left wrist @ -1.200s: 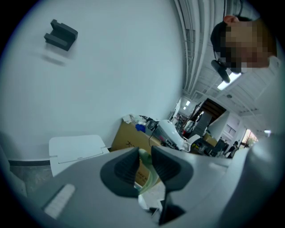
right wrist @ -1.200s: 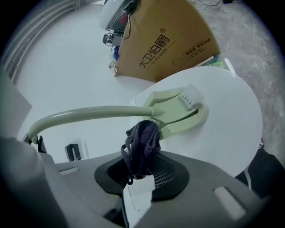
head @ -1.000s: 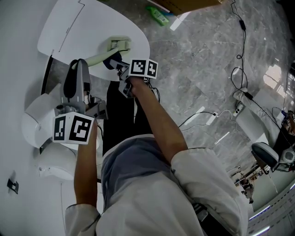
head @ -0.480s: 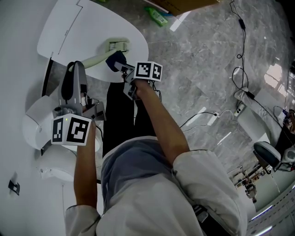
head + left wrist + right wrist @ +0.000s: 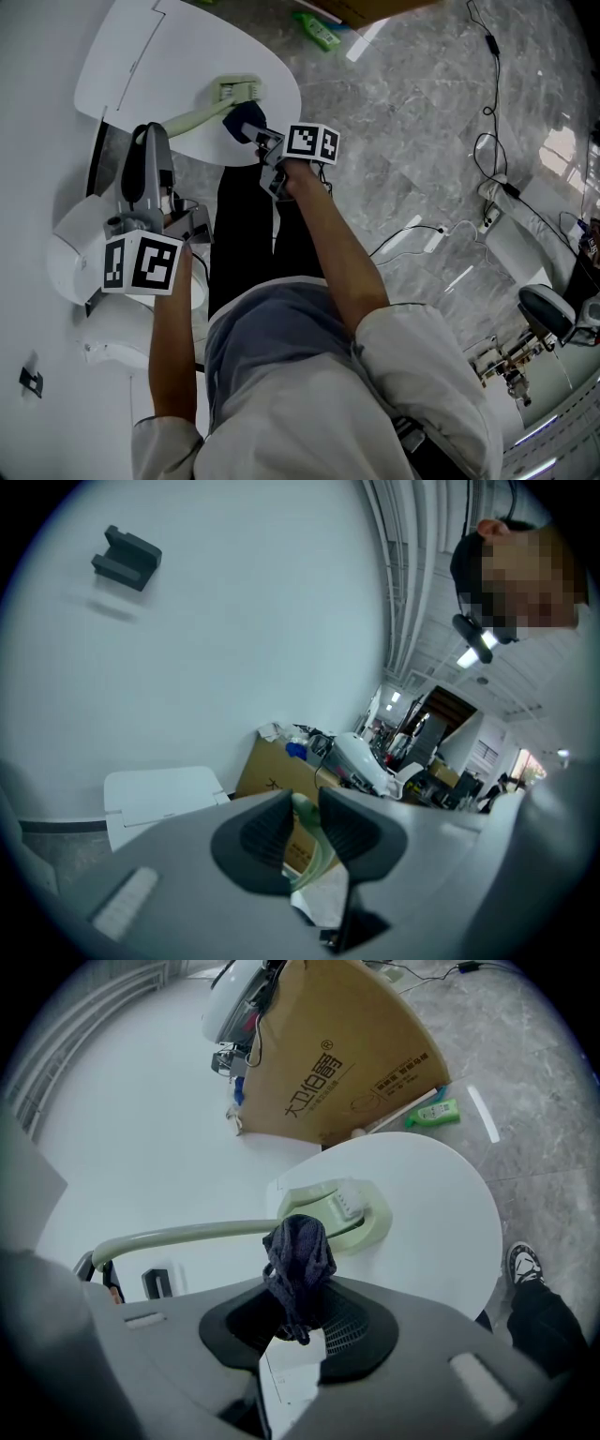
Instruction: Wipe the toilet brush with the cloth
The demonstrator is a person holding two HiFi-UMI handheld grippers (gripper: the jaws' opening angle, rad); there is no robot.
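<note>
On the far left side, a white round table has the toilet brush on it. The toilet brush is pale green. Its head rests flat on the table top, and its long handle runs out to the left, past the table edge.

The left claw is shut tight on the end of that handle. Between its two dark pads you can see the green handle squeezed in, with only a thin gap.

The right claw is to the right of the brush, at the near edge of the table. It is closed on a dark blue cloth. The cloth sticks up from the claw in a bunch, right by the handle, close to the brush head. I cannot tell if it touches.

Far behind the table stands a brown box, with a green bottle lying on the grey floor beside it.
</note>
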